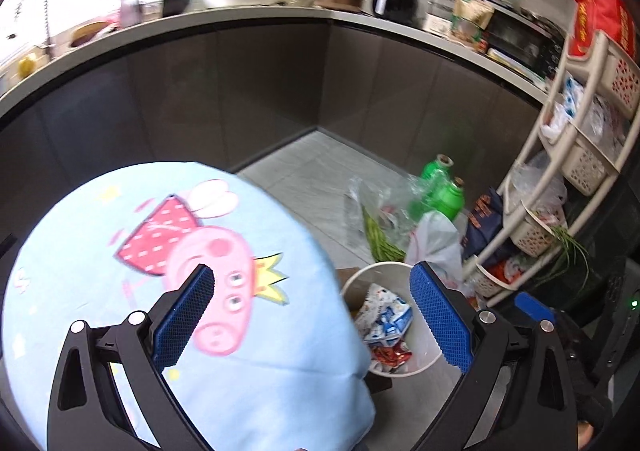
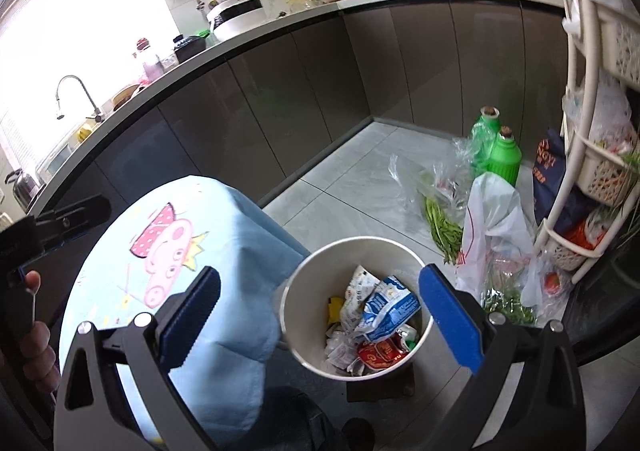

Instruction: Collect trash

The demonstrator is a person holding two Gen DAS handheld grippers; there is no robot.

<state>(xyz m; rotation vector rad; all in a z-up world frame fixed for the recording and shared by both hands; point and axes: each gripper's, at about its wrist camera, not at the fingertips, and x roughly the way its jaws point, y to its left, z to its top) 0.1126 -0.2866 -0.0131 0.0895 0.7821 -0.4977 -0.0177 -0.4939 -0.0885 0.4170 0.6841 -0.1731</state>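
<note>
A white round trash bin stands on the floor beside a table covered by a light blue cartoon-pig cloth. It holds crumpled wrappers, blue-white and red. In the left wrist view the bin is partly hidden by the cloth. My left gripper is open and empty above the cloth's right edge. My right gripper is open and empty, hovering over the bin. The left gripper also shows at the left edge of the right wrist view.
Plastic bags with greens, a white bag and two green bottles lie on the tiled floor. A white basket rack stands at the right. Dark cabinets under a cluttered counter run behind.
</note>
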